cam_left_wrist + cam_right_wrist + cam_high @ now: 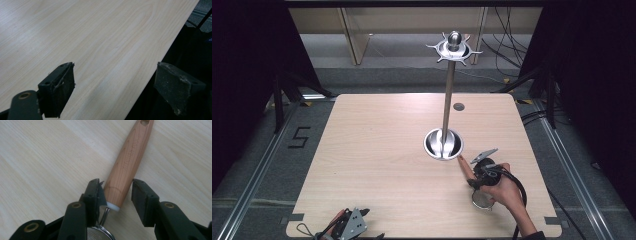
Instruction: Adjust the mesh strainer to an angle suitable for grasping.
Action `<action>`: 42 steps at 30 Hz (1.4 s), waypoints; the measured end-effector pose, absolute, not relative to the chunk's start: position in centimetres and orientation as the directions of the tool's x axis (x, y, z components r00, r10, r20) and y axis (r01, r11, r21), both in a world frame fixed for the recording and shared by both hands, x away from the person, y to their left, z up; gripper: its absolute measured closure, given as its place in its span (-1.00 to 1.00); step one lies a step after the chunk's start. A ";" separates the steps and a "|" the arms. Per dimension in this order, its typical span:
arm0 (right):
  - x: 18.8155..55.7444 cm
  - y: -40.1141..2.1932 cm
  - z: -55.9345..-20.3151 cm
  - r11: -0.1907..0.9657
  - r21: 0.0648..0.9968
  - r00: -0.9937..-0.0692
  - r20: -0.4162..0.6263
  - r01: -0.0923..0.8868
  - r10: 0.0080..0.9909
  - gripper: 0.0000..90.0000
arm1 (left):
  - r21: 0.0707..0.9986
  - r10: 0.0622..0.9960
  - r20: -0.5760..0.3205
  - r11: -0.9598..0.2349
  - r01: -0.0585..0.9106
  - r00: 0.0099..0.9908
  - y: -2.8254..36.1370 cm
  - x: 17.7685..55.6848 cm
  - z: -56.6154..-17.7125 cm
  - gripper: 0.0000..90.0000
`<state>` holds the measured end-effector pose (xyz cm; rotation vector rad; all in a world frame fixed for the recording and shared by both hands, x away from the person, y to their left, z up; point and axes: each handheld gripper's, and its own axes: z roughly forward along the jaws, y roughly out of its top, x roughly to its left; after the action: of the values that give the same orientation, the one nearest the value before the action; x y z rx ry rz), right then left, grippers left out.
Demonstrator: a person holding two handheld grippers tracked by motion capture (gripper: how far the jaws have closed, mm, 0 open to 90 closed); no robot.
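Two hand-held grippers over a pale wood-grain table. Left gripper at the near edge, left of centre, held in a hand entering from the bottom; grey three-cornered plate on top. Seen along its own jaws: spread wide apart, nothing between them, one jaw above the tabletop, the other out past the table edge over dark floor. Right gripper near the right side of the table, gripped by the right hand, cable looping off to the near right. Seen along its jaws: parted, bracketing the lower end of a small strainer's wooden handle; left jaw touching or almost touching the wood, right jaw standing just clear, so not clamped. Handle lying flat on the table, pointing away from the gripper, hanging hole at its far tip, faint lettering along its length, too blurred to read. White collar and thin metal neck at the near end, leading down to the mesh bowl under the gripper; bowl also visible from above beside the right hand. Tall steel utensil stand at table centre: round dished base, upright pole, hooked ring and ball knob on top. Small round grey cap in the tabletop beyond the stand.
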<state>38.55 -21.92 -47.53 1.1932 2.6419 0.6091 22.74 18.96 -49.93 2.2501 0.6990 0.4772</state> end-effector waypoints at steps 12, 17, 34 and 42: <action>40.3 -21.4 -46.6 0.593 0.401 -0.656 0.028 0.698 0.754 0.27 | 0.734 0.608 0.112 -0.584 0.347 0.786 18.9 22.7 -50.0 -0.65; 41.1 -20.8 -47.1 0.614 0.379 -0.665 0.005 0.692 0.747 0.33 | 0.738 0.607 0.105 -0.578 0.348 0.787 18.9 22.7 -50.0 -0.65; 41.9 -20.5 -47.7 0.680 0.292 -0.702 -0.040 0.673 0.711 0.53 | 0.731 0.606 0.127 -0.593 0.339 0.785 19.0 22.7 -49.9 -0.65; 41.7 -20.9 -46.4 0.682 0.350 -0.703 -0.085 0.642 0.706 0.53 | 0.742 0.603 0.122 -0.583 0.331 0.788 19.0 22.7 -49.9 -0.65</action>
<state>41.72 -20.86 -46.43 1.0896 2.6809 0.4377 22.68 18.97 -49.90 2.2338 0.6887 0.4726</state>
